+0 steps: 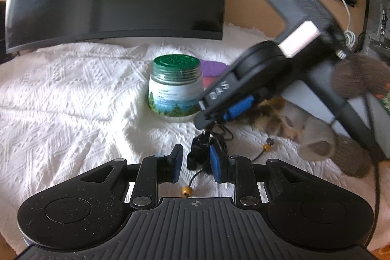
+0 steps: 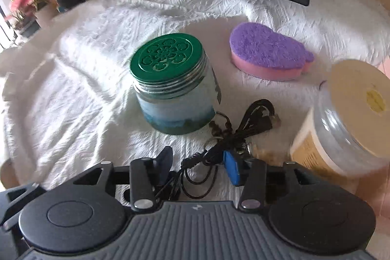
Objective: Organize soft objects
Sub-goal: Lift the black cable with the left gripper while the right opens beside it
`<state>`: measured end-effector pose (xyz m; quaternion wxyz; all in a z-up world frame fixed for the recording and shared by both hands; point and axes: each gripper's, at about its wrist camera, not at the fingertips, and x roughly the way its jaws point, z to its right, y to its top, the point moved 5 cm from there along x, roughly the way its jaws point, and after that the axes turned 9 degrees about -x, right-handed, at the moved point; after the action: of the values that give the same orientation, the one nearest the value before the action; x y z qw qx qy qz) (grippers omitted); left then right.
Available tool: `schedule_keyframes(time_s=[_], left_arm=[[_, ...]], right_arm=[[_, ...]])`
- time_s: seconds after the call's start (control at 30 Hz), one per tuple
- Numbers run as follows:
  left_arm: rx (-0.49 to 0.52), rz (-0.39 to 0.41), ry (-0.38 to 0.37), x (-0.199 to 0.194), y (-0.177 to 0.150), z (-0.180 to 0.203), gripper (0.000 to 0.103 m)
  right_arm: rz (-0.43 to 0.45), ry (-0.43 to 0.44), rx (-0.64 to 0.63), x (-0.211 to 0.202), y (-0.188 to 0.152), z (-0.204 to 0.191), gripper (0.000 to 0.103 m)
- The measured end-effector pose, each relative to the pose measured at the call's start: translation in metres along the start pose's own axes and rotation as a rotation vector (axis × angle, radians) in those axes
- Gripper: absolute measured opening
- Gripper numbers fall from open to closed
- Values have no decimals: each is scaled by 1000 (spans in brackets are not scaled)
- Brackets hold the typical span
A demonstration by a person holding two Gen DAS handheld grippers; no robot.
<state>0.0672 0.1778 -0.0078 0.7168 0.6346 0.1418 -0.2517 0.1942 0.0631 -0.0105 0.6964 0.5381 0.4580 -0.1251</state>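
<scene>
- My left gripper point(image 1: 195, 163) sits low over a white textured cloth point(image 1: 73, 94), jaws parted, with a small black knot of cord and clip point(image 1: 198, 150) between the fingertips; nothing is clamped.
- My right gripper point(image 2: 198, 163) also has its jaws apart, hovering over a tangle of black cord point(image 2: 243, 128) on the same cloth. In the left view it appears tilted and blurred.
- A green-lidded jar point(image 2: 170, 84) stands upright mid-cloth. Behind it to the right, apart from it, lies a purple-and-pink sponge point(image 2: 268, 52).
- A second jar with a cream lid point(image 2: 351, 113) leans at the right edge.
- A plush animal point(image 1: 292, 123), tan, orange and brown, lies on the cloth to the right, partly hidden by the right gripper.
- I judge the sponge and plush light and squashy; they should compress and hold well. I would pinch the sponge across its thick edge and the plush at a limb.
- The cord is limp and could snag on a finger.
</scene>
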Motion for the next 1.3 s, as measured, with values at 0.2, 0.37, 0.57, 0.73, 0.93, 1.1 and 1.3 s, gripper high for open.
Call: schedule_keyframes(time_s=[0.2,0.37,0.57,0.73,0.93,1.1,1.3], left_arm=[[-21,12,-10,-3,-2,-6,28],[-8,5,-16,4,0,-1,28],[44,10,-37,9,7,17,28],[57,5,-30,19,14,29,28],[133,-10,38,33,7,53,29],[149,9,163,36,6,49,32],[66,-66,181,45,9,36,41]], right_arm=[[-14,-59,-122,-3,-8,3,9],[124,-10,-135,-64,8,11,9],[218,-16,-166,-117,10,22,9],[182,4,-141,-115,-14,33,9],[132,5,-151,-88,-61,43,9],[161,-6,-209,-84,-79,39,18],[229,-35,-273,-95,-78,40,72]])
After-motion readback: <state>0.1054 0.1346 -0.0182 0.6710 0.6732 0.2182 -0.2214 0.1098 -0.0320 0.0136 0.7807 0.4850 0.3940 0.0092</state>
